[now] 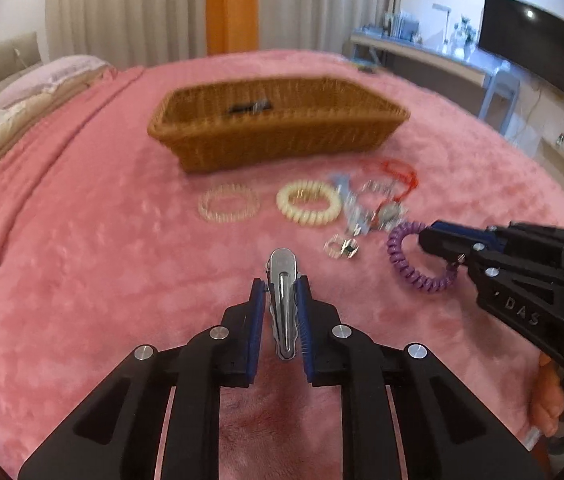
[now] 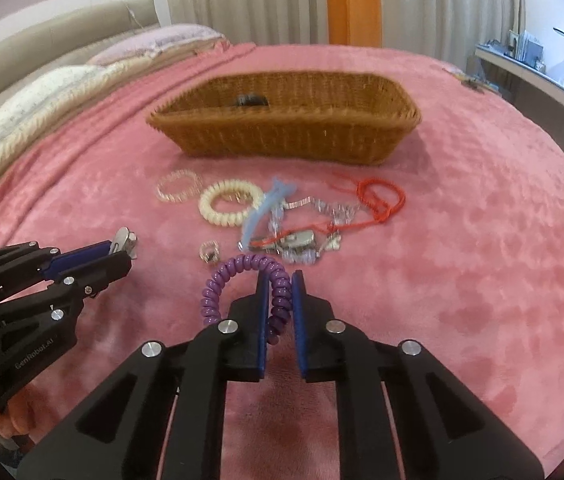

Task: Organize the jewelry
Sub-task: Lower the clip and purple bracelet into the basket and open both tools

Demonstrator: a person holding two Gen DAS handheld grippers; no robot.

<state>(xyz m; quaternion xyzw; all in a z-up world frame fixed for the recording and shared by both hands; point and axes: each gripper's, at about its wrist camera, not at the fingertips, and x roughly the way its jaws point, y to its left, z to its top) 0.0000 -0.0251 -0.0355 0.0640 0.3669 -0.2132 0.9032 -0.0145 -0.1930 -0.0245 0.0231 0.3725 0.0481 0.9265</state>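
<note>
Left gripper (image 1: 281, 304) pinches a silver hair clip (image 1: 282, 300); at its two o'clock, right gripper (image 2: 279, 300) clamps the purple coil bracelet (image 2: 241, 284), both low over the pink blanket (image 1: 81, 260).

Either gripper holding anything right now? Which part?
Left gripper pinches the silver hair clip across its sides, tip forward. Right gripper clamps one section of the purple coil band.

Materials: plush cloth, wicker, shiny metal, glossy plastic.
Pink blanket (image 1: 81, 280) is fuzzy, matt plush. Basket (image 2: 282, 136) is woven brown wicker, ribbed and rough. Hair clip (image 1: 284, 304) is polished silver metal, smooth and reflective. Purple coil band (image 2: 249, 292) and cream coil band (image 2: 230, 208) look like glossy, smooth plastic. Red cord (image 2: 382, 200) is thin matt string. Left gripper (image 1: 282, 312) and right gripper (image 2: 280, 312) have matt black plastic bodies, blue pads and bright metal screw heads.
</note>
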